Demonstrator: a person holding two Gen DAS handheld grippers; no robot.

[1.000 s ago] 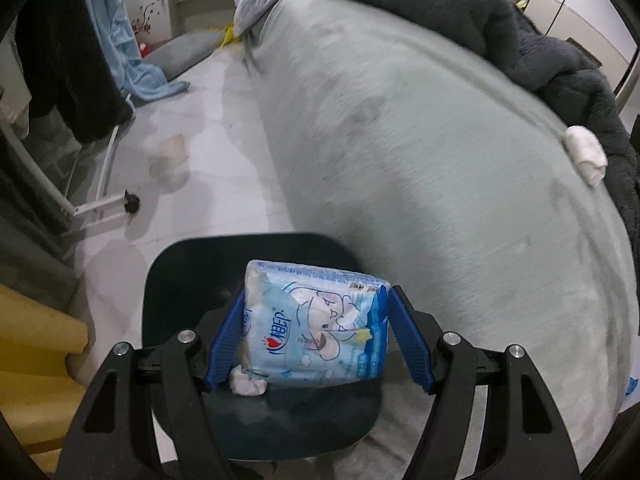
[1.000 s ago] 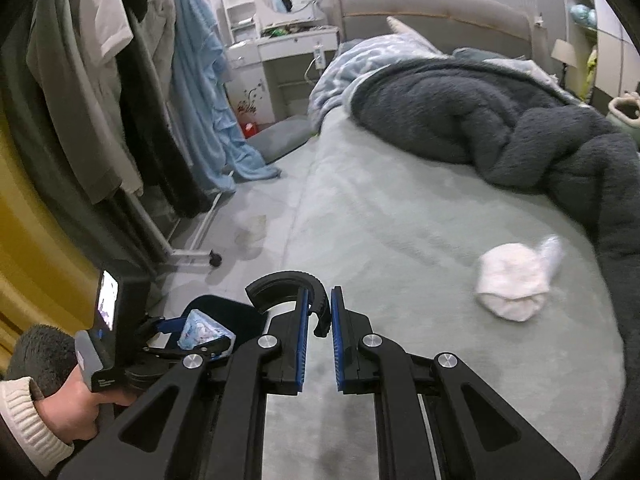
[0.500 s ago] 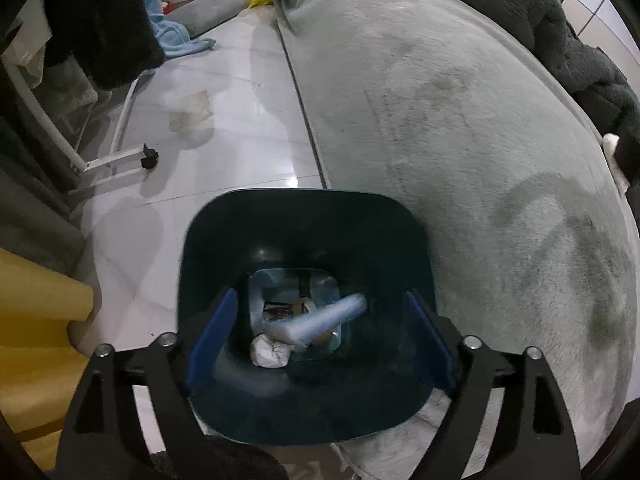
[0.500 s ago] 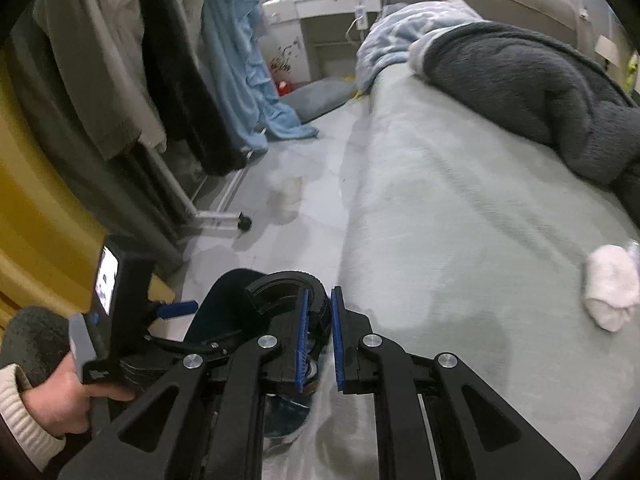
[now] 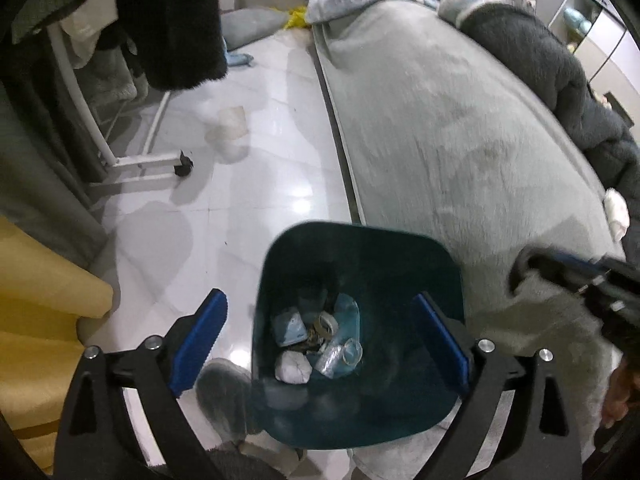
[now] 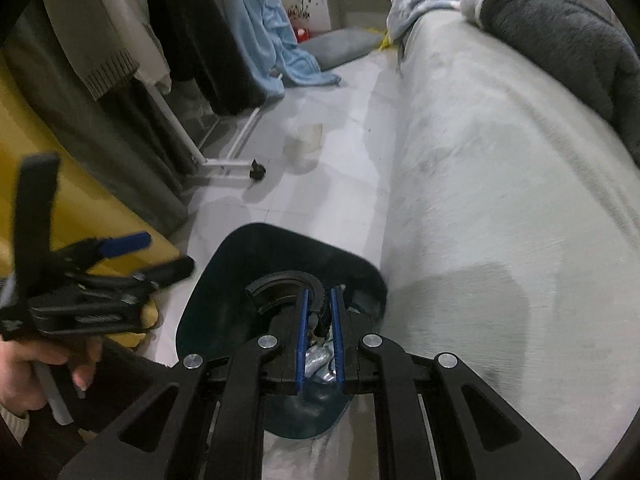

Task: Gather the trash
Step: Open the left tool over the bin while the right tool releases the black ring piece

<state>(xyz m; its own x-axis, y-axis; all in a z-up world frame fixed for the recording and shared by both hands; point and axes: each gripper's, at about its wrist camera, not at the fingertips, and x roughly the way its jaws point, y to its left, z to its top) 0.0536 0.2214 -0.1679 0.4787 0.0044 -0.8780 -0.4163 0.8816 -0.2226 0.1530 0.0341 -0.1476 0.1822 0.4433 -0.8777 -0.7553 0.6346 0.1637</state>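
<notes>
The left tongs (image 5: 320,338) hang over the dark teal plastic waste bin (image 5: 436,256), their jaws just having spread wide with nothing between them; the pale blue tissue packet (image 5: 290,326) lies inside among other scraps. The right tongs (image 6: 320,330) are pressed together and empty above the same bin. The drop looks done; next probably comes the crumpled white tissue wad (image 5: 616,212) on the grey-green bed (image 5: 460,128).

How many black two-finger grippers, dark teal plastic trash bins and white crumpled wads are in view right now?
Black two-finger grippers: 2, the left gripper, whose jaws have just been opening with nothing between them, and the right gripper
Dark teal plastic trash bin: 1
White crumpled wads: 2, the wad in the bin and the wad on the grey bed
Total: 5
</notes>
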